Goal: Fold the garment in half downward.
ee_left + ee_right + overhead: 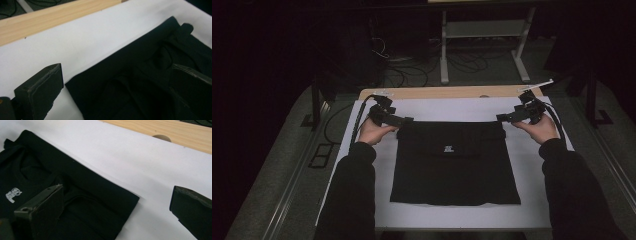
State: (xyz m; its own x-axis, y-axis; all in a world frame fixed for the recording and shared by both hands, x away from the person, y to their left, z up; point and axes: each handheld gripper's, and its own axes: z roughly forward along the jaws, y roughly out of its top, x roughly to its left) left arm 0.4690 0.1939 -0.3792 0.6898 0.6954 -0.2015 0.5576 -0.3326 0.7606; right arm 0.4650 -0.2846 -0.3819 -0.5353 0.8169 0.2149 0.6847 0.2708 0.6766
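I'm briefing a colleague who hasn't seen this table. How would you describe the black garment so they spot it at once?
Look at the white sheet covering the wooden table. At its middle lies the black garment, folded flat into a rough square. A small white logo near its far edge marks it, and it is the sole dark cloth there, between two hand-held grippers.

High view: fixed above near side of bench [532,212], looks forward and down, whole top in frame. Left gripper view: close, low over far left corner of black garment [140,82]. Right gripper view: close, far right corner (white logo [12,194] shared with high view).
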